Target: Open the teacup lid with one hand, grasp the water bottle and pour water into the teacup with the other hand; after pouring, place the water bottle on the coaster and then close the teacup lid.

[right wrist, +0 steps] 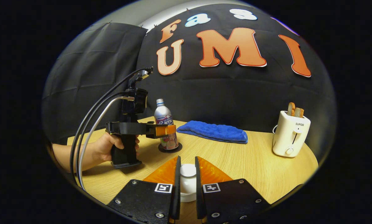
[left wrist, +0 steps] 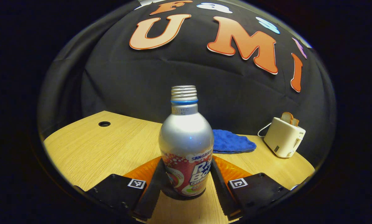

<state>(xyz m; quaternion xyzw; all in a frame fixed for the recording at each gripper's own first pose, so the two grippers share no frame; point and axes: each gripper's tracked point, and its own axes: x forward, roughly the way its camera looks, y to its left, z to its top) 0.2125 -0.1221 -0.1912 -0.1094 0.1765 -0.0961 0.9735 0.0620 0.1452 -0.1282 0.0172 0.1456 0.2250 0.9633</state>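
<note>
The silver water bottle [left wrist: 186,140], uncapped and with a red label, stands upright on a dark round coaster [left wrist: 175,195]. My left gripper [left wrist: 186,162] has a finger pressed against each side of the bottle's lower body. In the right gripper view, a hand [right wrist: 109,146] holds that left gripper [right wrist: 165,130] around the bottle [right wrist: 164,119] on the coaster [right wrist: 170,149]. My right gripper [right wrist: 187,159] is shut on the knob of the white teacup lid [right wrist: 188,171]. The lid's wider white rim shows lower between the fingers. Whatever is beneath the lid is hidden.
A folded blue cloth [right wrist: 212,131] lies at the back of the wooden table [right wrist: 251,165]. At the back right stands a cream toaster [right wrist: 290,133] with bread slices in it. The tabletop has a small round hole [left wrist: 104,123] at its far left.
</note>
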